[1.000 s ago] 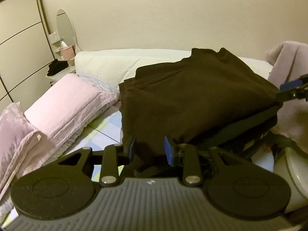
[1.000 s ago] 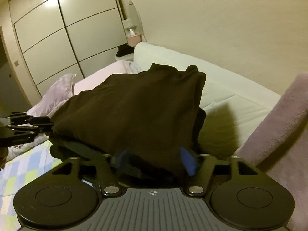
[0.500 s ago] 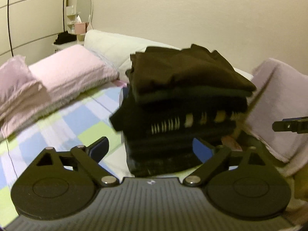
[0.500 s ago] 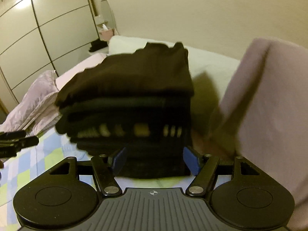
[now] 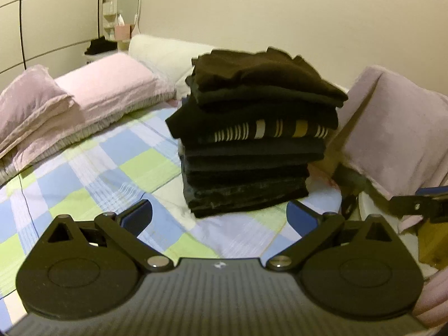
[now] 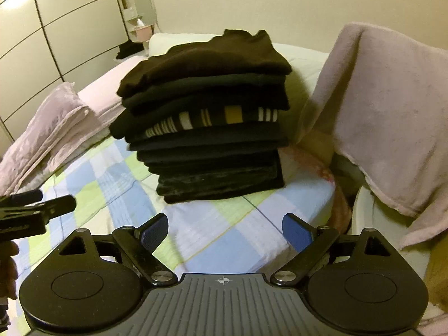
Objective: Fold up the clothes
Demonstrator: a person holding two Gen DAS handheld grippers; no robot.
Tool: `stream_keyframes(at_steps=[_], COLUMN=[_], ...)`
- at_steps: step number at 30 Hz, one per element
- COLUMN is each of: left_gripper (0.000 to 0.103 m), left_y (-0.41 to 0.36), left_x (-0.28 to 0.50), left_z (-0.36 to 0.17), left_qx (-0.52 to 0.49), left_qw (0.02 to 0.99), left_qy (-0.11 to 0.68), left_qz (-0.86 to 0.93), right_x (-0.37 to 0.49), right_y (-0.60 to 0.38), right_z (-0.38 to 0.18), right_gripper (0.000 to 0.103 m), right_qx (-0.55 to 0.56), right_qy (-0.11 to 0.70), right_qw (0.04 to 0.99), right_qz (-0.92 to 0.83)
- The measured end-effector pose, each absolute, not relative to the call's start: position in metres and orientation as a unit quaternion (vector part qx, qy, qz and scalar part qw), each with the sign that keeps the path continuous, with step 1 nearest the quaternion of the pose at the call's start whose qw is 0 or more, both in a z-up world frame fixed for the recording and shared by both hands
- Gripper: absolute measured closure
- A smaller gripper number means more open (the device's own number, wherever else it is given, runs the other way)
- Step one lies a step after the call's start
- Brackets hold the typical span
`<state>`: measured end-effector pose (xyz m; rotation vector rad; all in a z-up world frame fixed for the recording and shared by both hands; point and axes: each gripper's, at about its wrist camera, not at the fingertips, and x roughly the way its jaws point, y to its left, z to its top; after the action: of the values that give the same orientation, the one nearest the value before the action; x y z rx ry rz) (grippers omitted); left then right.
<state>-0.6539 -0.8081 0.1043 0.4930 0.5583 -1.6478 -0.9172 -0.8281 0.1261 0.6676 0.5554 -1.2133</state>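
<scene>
A tall stack of folded dark clothes [image 5: 252,145] stands on the checked bed sheet [image 5: 92,173]; it also shows in the right wrist view [image 6: 212,128]. A folded dark brown garment [image 5: 260,75] lies on top of the stack [image 6: 207,56]. A striped piece [image 6: 212,119] sits mid-stack. My left gripper [image 5: 219,217] is open and empty, a short way in front of the stack. My right gripper [image 6: 225,229] is open and empty, also in front of it, and it shows at the right edge of the left wrist view [image 5: 420,203].
Pink pillows [image 5: 84,92] and a white pillow [image 5: 165,53] lie at the bed's head on the left. A pink towel [image 6: 383,106] hangs right of the stack. Wardrobe doors [image 6: 56,28] and an oval mirror [image 6: 144,2] stand behind.
Both grippers let go of the dark brown garment, opened and drew back from the stack. The garment now rests on top of the pile.
</scene>
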Motion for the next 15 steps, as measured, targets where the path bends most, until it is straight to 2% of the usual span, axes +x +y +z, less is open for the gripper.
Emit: stream_keyframes(at_steps=[15], left_gripper=[0.003], left_y=[-0.819], left_x=[-0.696], left_z=[0.117], left_qx=[0.225], left_qw=[0.642], left_qy=[0.263], left_qz=[-0.684], right_x=[-0.939], right_y=[-0.845], right_z=[0.134], right_gripper=[0.012], right_qx=[0.280], right_qy=[0.244], right_qw=[0.760], right_qz=[-0.534])
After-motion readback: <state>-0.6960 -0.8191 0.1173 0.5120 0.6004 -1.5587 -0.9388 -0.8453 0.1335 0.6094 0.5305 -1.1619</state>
